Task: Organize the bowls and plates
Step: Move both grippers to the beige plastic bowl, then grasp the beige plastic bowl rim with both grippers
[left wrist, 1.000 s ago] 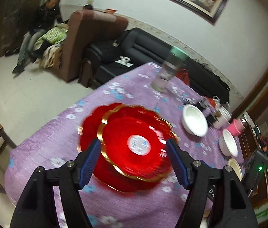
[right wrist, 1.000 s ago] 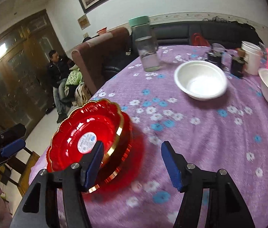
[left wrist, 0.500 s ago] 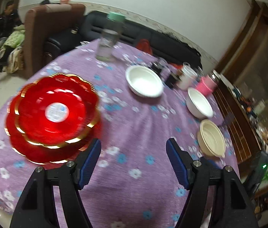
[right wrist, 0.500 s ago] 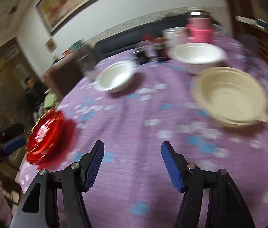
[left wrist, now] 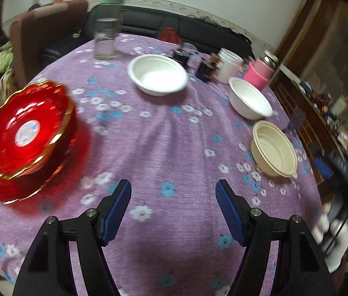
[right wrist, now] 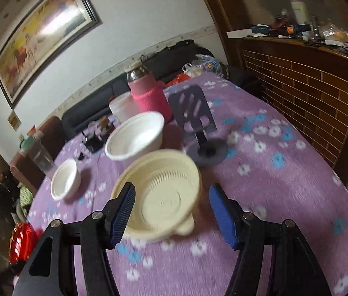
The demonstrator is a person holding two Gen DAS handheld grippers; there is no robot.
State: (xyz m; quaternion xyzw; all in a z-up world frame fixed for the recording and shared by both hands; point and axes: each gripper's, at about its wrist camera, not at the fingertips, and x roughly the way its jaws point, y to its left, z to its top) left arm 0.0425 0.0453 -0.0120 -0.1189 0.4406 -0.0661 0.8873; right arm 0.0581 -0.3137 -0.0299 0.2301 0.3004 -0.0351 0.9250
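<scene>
both views swung off the red plates [left wrist: 26, 135], stacked at 9 o'clock; each hand-held gripper, left [left wrist: 173, 197] and right [right wrist: 169, 204], is apart and empty, while the cream bowl [right wrist: 159, 197] and two white bowls [left wrist: 158, 74] are still unstacked on the desk [left wrist: 169, 143].

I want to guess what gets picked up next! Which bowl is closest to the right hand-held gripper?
The cream bowl, right in front of the open right hand-held gripper. The two white bowls sit farther back.

Black sofa [left wrist: 174, 28] beneath framed painting [right wrist: 43, 37]
</scene>
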